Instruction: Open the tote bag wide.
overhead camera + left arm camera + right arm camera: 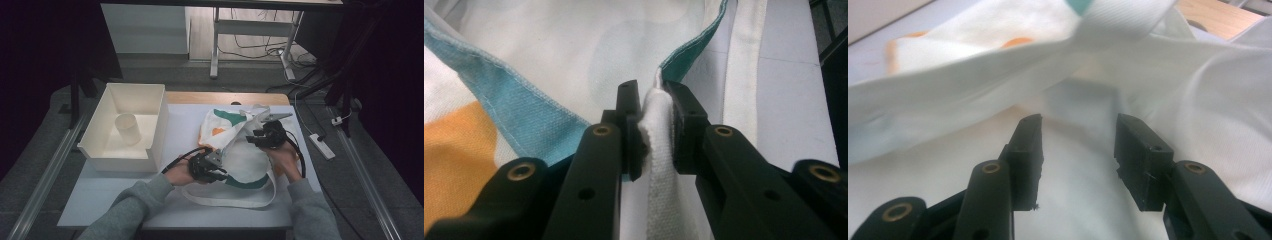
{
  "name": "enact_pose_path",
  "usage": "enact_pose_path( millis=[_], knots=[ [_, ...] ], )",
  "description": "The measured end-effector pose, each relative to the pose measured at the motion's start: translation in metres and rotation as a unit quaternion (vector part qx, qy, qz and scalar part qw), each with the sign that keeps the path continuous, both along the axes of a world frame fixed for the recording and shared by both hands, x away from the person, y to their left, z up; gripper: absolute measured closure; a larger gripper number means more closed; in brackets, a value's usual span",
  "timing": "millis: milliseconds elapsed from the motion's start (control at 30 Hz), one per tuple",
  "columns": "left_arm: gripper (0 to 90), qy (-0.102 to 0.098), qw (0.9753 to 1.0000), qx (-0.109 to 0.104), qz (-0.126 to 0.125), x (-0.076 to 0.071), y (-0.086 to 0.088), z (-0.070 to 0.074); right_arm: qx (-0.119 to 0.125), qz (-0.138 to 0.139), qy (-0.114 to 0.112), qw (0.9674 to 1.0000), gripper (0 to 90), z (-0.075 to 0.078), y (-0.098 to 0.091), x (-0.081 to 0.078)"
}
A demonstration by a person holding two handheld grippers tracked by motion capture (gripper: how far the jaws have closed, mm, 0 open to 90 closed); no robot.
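Nearest the person, left gripper [216,165] clamps the white strap [659,145] of the cloth bag [240,150] at its teal-trimmed edge, pads pressing the webbing from both sides, the loose strap loop trailing toward the table's [120,200] front edge. A bit farther, right gripper [1078,145] has its jaws apart over the white fabric, nothing pinched between them, a strap crossing just beyond. Farther left, well apart from the bag, a white bin [150,100] holds a pale cup [127,129] standing upright.
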State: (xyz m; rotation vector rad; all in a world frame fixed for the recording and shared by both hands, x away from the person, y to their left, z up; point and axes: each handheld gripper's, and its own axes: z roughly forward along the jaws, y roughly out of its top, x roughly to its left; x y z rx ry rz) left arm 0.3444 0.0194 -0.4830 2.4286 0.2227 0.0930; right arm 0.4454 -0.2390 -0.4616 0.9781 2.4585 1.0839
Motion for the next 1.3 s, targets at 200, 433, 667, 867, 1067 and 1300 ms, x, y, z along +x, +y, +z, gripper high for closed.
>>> enact_pose_path(
  millis=[200, 433, 667, 867, 1067, 1300],
  knots=[
    [64.2, 0.000, 0.9997, -0.019, 0.013, -0.001, 0.002, 0.005, 0.010, 0.014, -0.006, 0.9998, 53.7, 0.001, -0.008, -0.031],
    [44.5, -0.019, 0.9944, -0.071, 0.076, 0.004, 0.015, 0.025, 0.019, 0.036, -0.005, 0.9992, 53.0, 0.004, -0.013, -0.063],
    [44.4, -0.039, 0.9796, -0.119, 0.157, 0.024, 0.016, 0.046, 0.025, 0.063, -0.007, 0.9977, 52.9, 0.007, -0.009, -0.095],
    [44.6, -0.027, 0.9790, -0.097, 0.178, 0.055, 0.001, 0.048, 0.022, 0.098, 0.000, 0.9949, 52.1, 0.008, 0.001, -0.119],
    [48.1, -0.004, 0.9811, -0.064, 0.182, 0.079, -0.022, 0.031, 0.015, 0.138, 0.018, 0.9902, 50.3, 0.003, 0.014, -0.137],
    [87.1, -0.008, 0.9798, -0.047, 0.194, 0.092, -0.025, 0.020, -0.042, 0.170, 0.034, 0.9839, 54.4, -0.010, 0.031, -0.151]
  ],
)
